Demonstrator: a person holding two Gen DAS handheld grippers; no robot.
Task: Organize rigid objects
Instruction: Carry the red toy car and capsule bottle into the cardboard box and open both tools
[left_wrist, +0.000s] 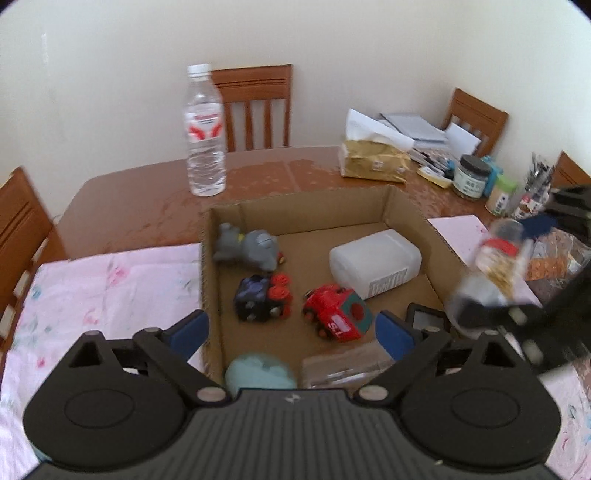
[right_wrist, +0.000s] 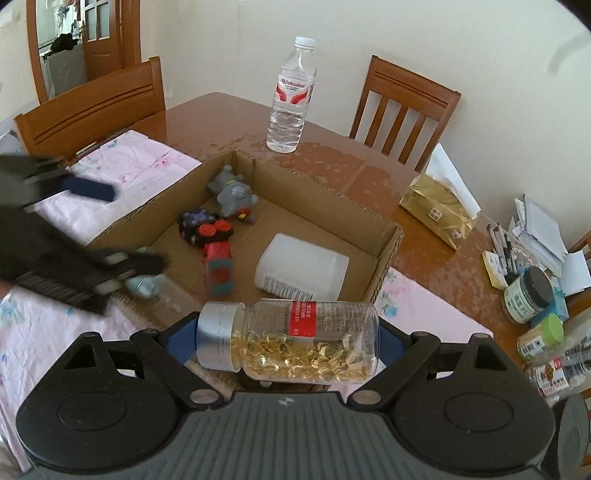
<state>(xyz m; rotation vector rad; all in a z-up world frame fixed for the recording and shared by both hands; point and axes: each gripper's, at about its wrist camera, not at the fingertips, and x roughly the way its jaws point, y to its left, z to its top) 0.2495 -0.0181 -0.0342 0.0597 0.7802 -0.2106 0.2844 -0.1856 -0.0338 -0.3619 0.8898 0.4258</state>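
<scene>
An open cardboard box (left_wrist: 406, 214) (right_wrist: 388, 254) sits on the table. In it lie a grey toy (left_wrist: 255, 249), a black and red toy car (left_wrist: 264, 299), a red toy truck (left_wrist: 338, 314), a white plastic container (left_wrist: 375, 262) and a pale blue toy (left_wrist: 258, 371). My left gripper (left_wrist: 291, 332) is open and empty over the box's near end. My right gripper (right_wrist: 288, 339) is shut on a clear capsule bottle (right_wrist: 295, 339) with a silver cap, held sideways at the box's near right corner. The bottle shows blurred in the left wrist view (left_wrist: 491, 266).
A water bottle (left_wrist: 205, 133) (right_wrist: 291, 96) stands beyond the box. A gold tissue pack (left_wrist: 373, 158) (right_wrist: 439, 210), jars (right_wrist: 528, 295), pens and papers crowd the table's right side. A pink floral cloth (left_wrist: 107, 291) lies under the box. Wooden chairs surround the table.
</scene>
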